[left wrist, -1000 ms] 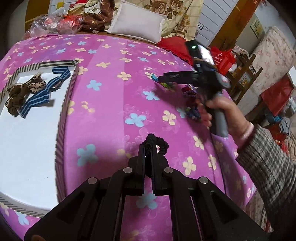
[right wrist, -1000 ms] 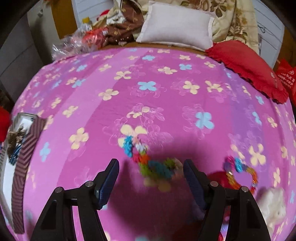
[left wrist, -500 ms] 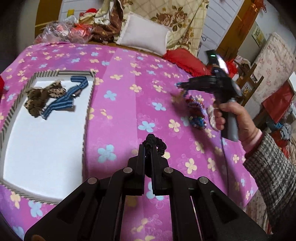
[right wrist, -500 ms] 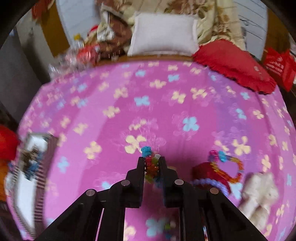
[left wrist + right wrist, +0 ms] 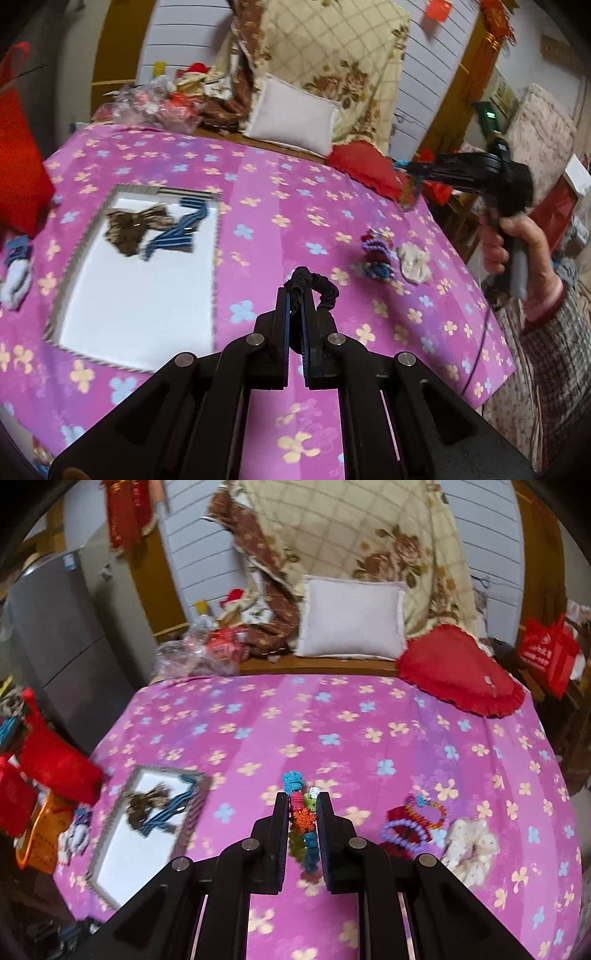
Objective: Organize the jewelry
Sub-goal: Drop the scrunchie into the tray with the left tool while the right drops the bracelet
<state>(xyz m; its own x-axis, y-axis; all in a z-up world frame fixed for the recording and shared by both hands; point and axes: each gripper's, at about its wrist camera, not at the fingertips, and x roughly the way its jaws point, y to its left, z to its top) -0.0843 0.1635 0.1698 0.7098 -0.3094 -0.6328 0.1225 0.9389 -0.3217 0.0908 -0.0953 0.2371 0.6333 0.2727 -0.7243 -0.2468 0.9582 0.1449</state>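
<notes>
My left gripper (image 5: pixel 295 291) is shut on a black hair scrunchie (image 5: pixel 322 288) and holds it above the pink flowered tablecloth (image 5: pixel 280 206). My right gripper (image 5: pixel 302 799) is shut on a multicoloured beaded bracelet (image 5: pixel 303 819), lifted high above the table; it also shows in the left wrist view (image 5: pixel 410 173) at the right. A white tray with a striped rim (image 5: pixel 216 258) lies at the left and holds a brown bow (image 5: pixel 129 229) and a blue striped bow (image 5: pixel 177 236). More bead bracelets (image 5: pixel 410 823) and a cream scrunchie (image 5: pixel 469 845) lie on the cloth.
A red cushion (image 5: pixel 458 675) and a white pillow (image 5: pixel 351 620) lie at the table's far edge. Red bags (image 5: pixel 55 764) and an orange basket (image 5: pixel 33 845) stand off the left edge. A grey cabinet (image 5: pixel 51 627) stands at far left.
Both grippers have risen well above the table. My right gripper has closed on the multicoloured bracelet and lifted it. The left keeps hold of the black scrunchie.
</notes>
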